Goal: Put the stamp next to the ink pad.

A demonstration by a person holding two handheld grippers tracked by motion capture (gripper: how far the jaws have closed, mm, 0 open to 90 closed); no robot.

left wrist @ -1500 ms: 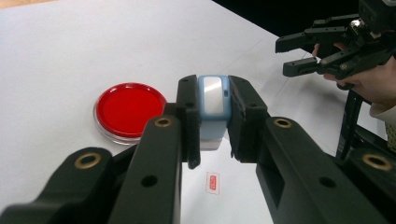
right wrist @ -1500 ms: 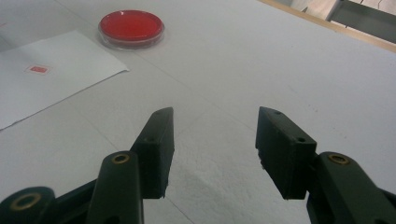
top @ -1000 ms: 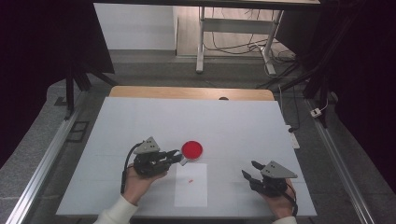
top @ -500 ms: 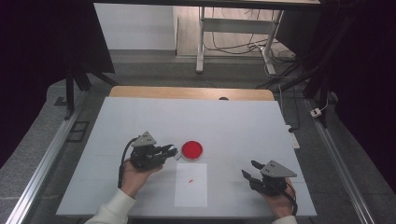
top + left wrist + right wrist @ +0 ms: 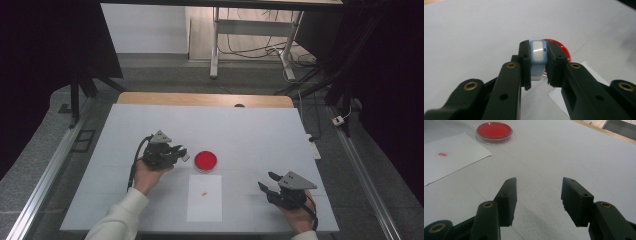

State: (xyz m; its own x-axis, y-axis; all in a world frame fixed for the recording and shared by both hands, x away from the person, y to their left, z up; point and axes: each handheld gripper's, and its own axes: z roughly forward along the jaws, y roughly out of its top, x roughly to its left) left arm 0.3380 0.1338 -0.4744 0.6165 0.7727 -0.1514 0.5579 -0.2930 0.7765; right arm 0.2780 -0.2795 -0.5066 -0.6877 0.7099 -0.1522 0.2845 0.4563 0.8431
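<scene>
The right gripper (image 5: 270, 186) rests low at the near right of the table (image 5: 260, 125), jaws parted with nothing between them, well apart from the action. Just ahead of the near edge lies the paper (image 5: 205, 198), flat, with a small red mark (image 5: 204, 193) stamped near its middle.

Up on the left, the left gripper (image 5: 183, 152) is clamped on the stamp (image 5: 538, 53), a small blue block with a white face, squeezed squarely between both pads and held roughly upright. Just beyond it sits the red dish (image 5: 205, 160), touching the far edge of the paper or very nearly so; from the left gripper view the dish (image 5: 564, 48) peeks out right behind the stamp.

The call here looks like inking: the stamp hovers beside the dish, not yet over it. To do it well, the left hand should centre the block above the red pad, keep its base level, and press straight down, gently, no rocking. A tilt would ink one edge only. The grip should hold firm, since the block is slim and could twist. Then lift cleanly and carry it back to a bare spot on the paper, clear of the existing mark.
</scene>
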